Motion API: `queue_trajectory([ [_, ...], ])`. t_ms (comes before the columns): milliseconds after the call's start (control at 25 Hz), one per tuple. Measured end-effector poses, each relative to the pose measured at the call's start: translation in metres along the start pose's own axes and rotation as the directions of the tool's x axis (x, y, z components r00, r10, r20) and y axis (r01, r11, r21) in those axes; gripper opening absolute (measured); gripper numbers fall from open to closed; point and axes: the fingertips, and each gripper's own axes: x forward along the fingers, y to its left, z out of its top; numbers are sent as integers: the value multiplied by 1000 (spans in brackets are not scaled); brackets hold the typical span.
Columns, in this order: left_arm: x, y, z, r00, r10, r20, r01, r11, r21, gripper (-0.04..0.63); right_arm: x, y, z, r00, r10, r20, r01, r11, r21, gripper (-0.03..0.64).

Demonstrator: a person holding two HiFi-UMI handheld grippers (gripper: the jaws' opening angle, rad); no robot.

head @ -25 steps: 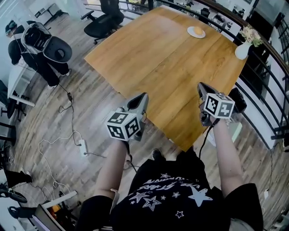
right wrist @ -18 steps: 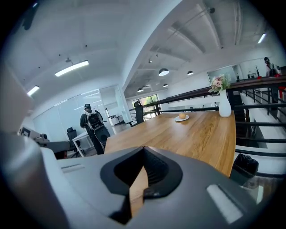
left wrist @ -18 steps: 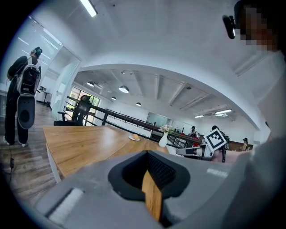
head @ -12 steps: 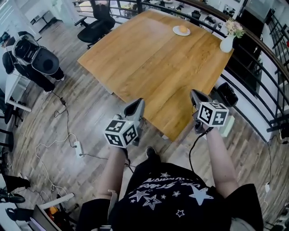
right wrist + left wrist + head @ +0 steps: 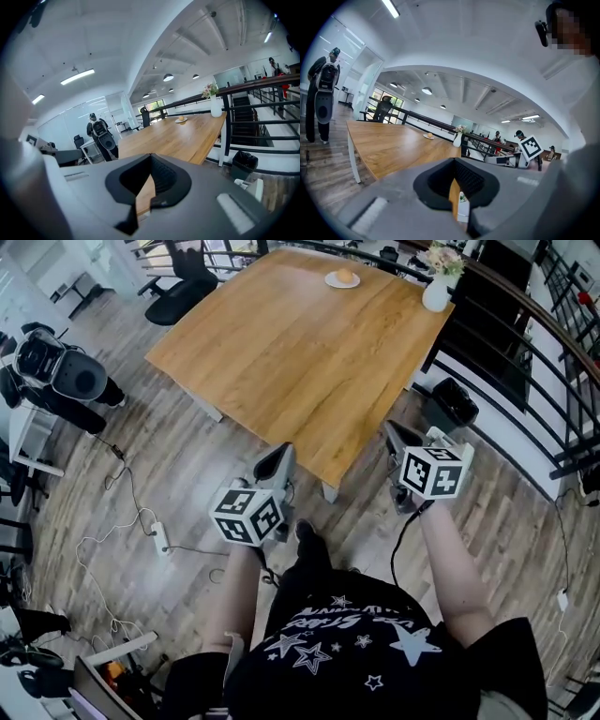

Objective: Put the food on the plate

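I see L gripper [image 5: 277, 463] & R gripper [image 5: 395, 439] both clenched, empty, mid-frame by wood table [image 5: 281, 352] near corner. Round orange food [image 5: 345, 276] sits on white plate [image 5: 331, 283], top centre of frame, near flower vase [image 5: 436, 294].

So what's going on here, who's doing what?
A person stands off the near corner of the long wooden table, a claw in each hand. The left claw and right claw are both shut and empty. The round orange food already sits on the small white plate at the far end.
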Motion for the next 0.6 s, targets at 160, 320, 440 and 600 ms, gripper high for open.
queue_trajectory([
  [160, -11, -29, -16, 1000, 6, -4, -6, 1000, 2, 2, -31, 2, -15, 1000, 23, -19, -23, 999, -29, 1],
  [320, -25, -49, -29, 1000, 26, -5, -26, 1000, 0, 2, -60, 4, -22, 999, 39, -19, -40, 998, -44, 0],
  [440, -32, -61, -34, 999, 41, -5, -41, 999, -7, 2, -76, 6, -24, 998, 53, -25, -54, 997, -58, 0],
  [600, -52, -68, -50, 998, 57, -3, -57, 998, -17, 2, -93, 16, -41, 997, 67, -35, -70, 995, -70, 0],
])
